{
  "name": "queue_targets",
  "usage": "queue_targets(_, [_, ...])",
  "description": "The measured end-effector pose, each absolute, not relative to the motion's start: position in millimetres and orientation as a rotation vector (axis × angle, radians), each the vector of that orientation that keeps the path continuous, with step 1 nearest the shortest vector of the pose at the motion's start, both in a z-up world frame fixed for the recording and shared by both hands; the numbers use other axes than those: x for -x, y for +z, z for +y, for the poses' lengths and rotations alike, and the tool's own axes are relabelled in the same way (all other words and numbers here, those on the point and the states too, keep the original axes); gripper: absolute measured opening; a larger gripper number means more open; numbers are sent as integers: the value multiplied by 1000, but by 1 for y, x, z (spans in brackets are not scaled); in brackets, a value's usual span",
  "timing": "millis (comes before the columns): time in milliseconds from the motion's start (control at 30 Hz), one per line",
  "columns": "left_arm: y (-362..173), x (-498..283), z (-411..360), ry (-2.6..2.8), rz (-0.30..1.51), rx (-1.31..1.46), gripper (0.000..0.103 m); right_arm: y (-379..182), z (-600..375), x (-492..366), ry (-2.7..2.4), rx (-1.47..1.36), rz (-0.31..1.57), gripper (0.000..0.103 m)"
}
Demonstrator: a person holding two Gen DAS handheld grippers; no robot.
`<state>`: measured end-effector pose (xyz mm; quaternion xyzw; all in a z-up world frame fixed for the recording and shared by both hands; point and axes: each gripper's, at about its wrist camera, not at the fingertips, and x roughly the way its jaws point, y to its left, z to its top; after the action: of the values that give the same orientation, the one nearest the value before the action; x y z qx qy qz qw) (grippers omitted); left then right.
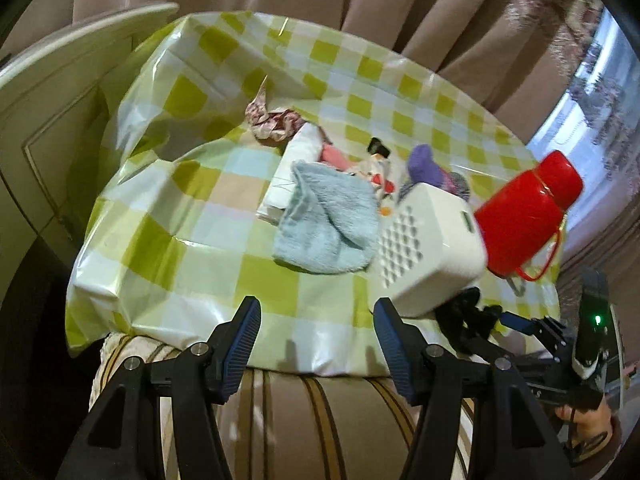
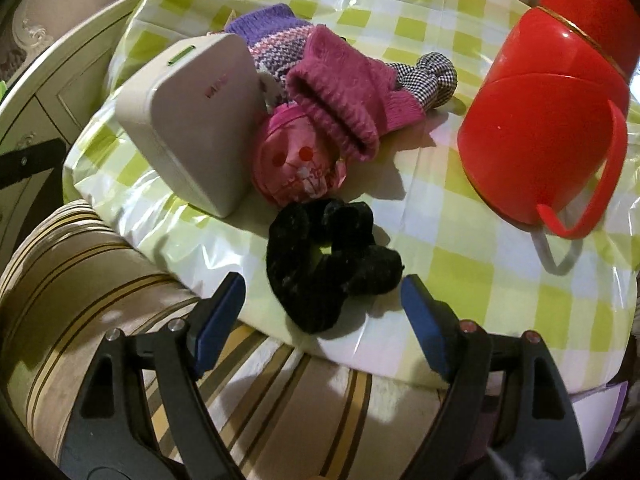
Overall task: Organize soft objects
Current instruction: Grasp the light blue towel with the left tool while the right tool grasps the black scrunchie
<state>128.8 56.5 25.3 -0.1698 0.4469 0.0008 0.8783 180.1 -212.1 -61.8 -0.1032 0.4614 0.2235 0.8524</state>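
Right, my right gripper (image 2: pixel 322 300) has its jaws wide apart with nothing pressed between them; the black scrunchie (image 2: pixel 330 264) lies on the tablecloth (image 2: pixel 460 248) just ahead of the fingertips, not touched by either pad. My left gripper (image 1: pixel 316 340) is about half open and empty, hanging over the near edge of the cloth.

I'll place everything from the white box (image 2: pixel 192 120). It is a hard, rounded plastic case lying tipped on the cloth, with a dimpled grid on one face and a small green slot on its edge; I cannot tell what is in it. The scrunchie, fuzzy and crumpled into a loop, sits just in front of the box, to its right. Touching the box's right side is a shiny pink ball (image 2: pixel 296 160) with red dots. Over the ball lies a knitted pink glove (image 2: pixel 344 96), and behind the box a purple striped knit (image 2: pixel 276 36). Beyond the glove is a checked black-and-white bow (image 2: pixel 432 74). Well right of the box stands a glossy red jug (image 2: pixel 536 120) with a handle. Left of the box, in the left view, a fluffy pale blue towel (image 1: pixel 324 224) lies folded, with a patterned pink cloth (image 1: pixel 272 122) further back.
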Motion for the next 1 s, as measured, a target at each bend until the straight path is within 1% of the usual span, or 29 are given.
queue_targets(233, [6,-170,69,0,999,428,60,-71,-206,-192,452,230,985,82])
queue_targets(300, [-2,-182,71,0,1014,446,61,-74,-205,-194,454,232,989,82])
queue_targets(433, [-21,-208,78,4,1046,545,66,-78,-203,-200,458,227,998,82])
queue_targets(467, [-24,-212,80,2,1046,565,70,-79,-203,-202,459,222,999,82])
queue_targets(533, [-29,-221,79,-8,1043,590,74,-81,-204,-206,458,208,1005,82])
queue_targets(800, [-39,-246,74,-36,1042,588,74,-91,-204,-221,483,184,1023,82])
queue_targets(867, [-42,-251,72,-39,1048,587,74,-92,-203,-222,486,190,1019,77])
queue_targets(900, [-44,-253,71,-45,1055,586,74,-94,-201,-222,489,194,1019,72])
queue_targets(933, [-45,-255,69,-49,1059,582,68,-95,-200,-223,492,195,1021,66])
queue_targets(967, [-46,-255,67,-50,1062,568,51,-96,-199,-223,493,196,1023,62])
queue_targets(1000, [-48,-256,64,-48,1072,544,43,-97,-198,-223,493,197,1024,54])
